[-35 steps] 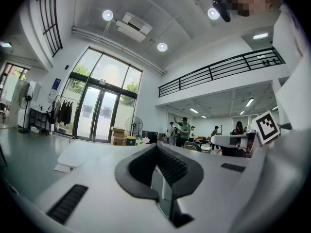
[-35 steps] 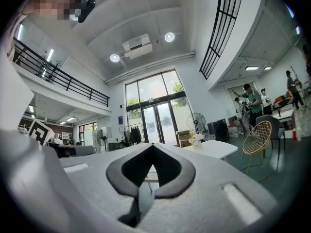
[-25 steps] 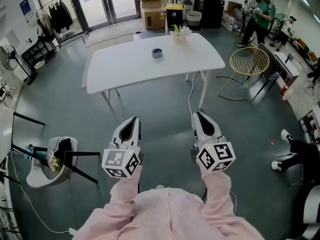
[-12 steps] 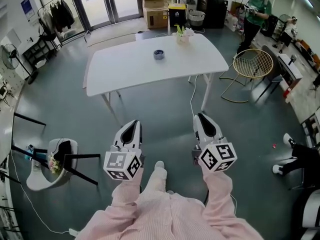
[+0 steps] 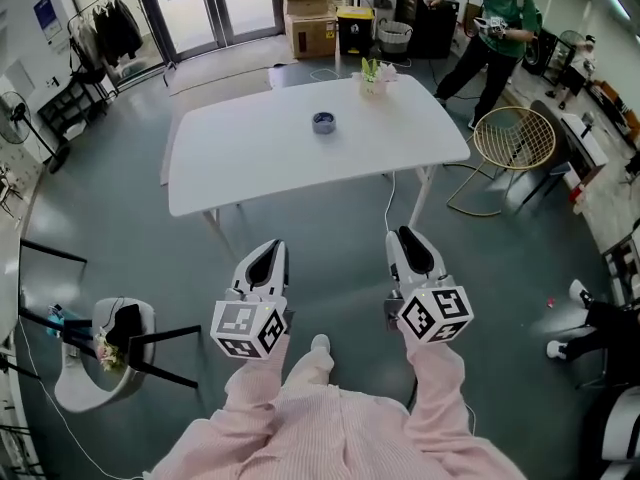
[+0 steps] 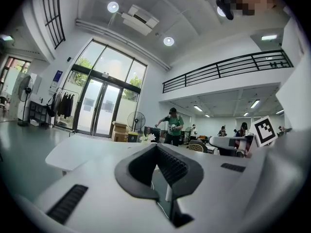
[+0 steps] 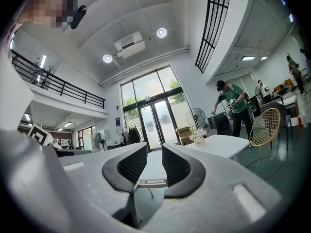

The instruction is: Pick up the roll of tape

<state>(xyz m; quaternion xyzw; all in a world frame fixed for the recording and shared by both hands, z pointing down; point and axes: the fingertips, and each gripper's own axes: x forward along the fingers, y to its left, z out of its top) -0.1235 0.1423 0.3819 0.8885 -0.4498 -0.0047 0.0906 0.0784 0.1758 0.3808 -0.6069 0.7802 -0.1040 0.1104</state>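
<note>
Now tape [image 5: 323,122] sits on far table [image 5: 250,173]; left gripper [image 5: 268,249] jaws slightly apart, empty; right gripper [image 5: 407,236] jaws just opening, partway, empty.

Bare floor [image 5: 330,233] up to the table [image 5: 250,163] near edge, nothing in the way. Tabletop mostly free: roll of tape [image 5: 323,122] toward the far edge, flower vase [image 5: 374,74] at the far edge. Wire chair [image 5: 513,138] blocks the right end.
</note>
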